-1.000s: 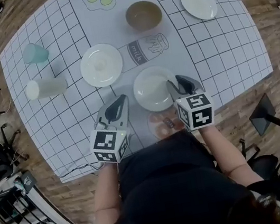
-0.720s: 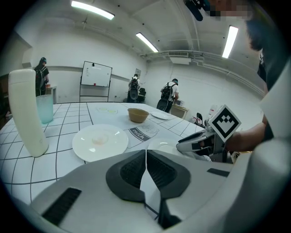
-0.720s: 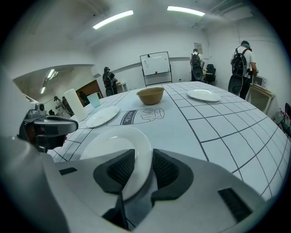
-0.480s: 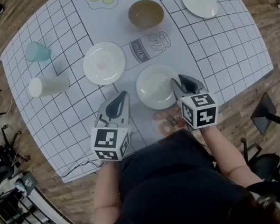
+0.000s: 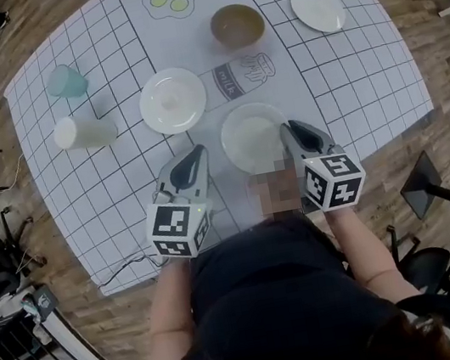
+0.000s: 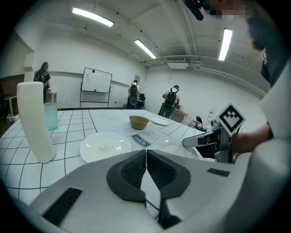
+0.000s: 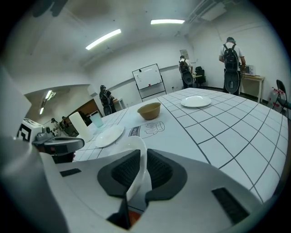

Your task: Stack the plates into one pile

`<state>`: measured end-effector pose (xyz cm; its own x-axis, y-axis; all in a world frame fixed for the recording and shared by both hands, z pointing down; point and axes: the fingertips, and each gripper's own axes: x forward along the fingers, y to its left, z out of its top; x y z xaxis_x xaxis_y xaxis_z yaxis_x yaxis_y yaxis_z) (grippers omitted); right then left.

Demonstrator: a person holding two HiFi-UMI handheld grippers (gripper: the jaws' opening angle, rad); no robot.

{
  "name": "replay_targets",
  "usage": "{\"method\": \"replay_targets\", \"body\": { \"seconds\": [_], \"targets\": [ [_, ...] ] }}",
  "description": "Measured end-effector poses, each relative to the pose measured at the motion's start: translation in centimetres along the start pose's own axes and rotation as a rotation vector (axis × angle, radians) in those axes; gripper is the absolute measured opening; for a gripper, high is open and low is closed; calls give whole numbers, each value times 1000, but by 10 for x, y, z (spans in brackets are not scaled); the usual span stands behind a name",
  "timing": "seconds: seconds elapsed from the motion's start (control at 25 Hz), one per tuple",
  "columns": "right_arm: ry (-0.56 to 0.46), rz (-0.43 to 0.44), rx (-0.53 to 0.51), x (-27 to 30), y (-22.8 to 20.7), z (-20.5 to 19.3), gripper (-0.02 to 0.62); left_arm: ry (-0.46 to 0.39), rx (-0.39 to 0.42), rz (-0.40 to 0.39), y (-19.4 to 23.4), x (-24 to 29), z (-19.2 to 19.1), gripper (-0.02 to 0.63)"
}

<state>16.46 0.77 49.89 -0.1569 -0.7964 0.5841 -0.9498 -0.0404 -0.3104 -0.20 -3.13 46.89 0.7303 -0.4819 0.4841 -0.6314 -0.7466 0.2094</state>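
Three white plates lie on the gridded table cover. The near plate (image 5: 252, 137) sits right in front of me. My right gripper (image 5: 292, 132) has this plate's right rim between its pads, and its jaws are closing on it. In the right gripper view the rim (image 7: 138, 178) stands edge-on between the pads of the right gripper (image 7: 144, 157). A second plate (image 5: 173, 100) lies to the left and further off. The third plate (image 5: 317, 8) is at the far right. My left gripper (image 5: 196, 154) hovers left of the near plate, shut and holding nothing (image 6: 146, 154).
A brown bowl (image 5: 236, 24) stands beyond the printed milk carton (image 5: 241, 75). A teal cup (image 5: 67, 80) and a tall white tumbler (image 5: 85, 132) are at the left. People stand by a whiteboard (image 6: 96, 81) far behind the table.
The right gripper's jaws have closed in on the near plate's right rim and the gripper has risen a little. The left gripper has stayed where it was.
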Motion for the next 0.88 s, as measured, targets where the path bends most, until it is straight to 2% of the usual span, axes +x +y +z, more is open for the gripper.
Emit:
{"method": "replay_targets", "body": {
  "seconds": [0.36, 0.72, 0.88],
  "targets": [
    [-77, 126, 105, -16, 41, 25, 37, -58, -10, 20, 12, -22, 12, 28],
    [-98, 276, 112, -22, 89, 46, 31, -112, -34, 90, 29, -44, 23, 28],
    [-102, 342, 113, -18, 107, 55, 31, -115, -45, 147, 42, -58, 21, 28]
  ]
}}
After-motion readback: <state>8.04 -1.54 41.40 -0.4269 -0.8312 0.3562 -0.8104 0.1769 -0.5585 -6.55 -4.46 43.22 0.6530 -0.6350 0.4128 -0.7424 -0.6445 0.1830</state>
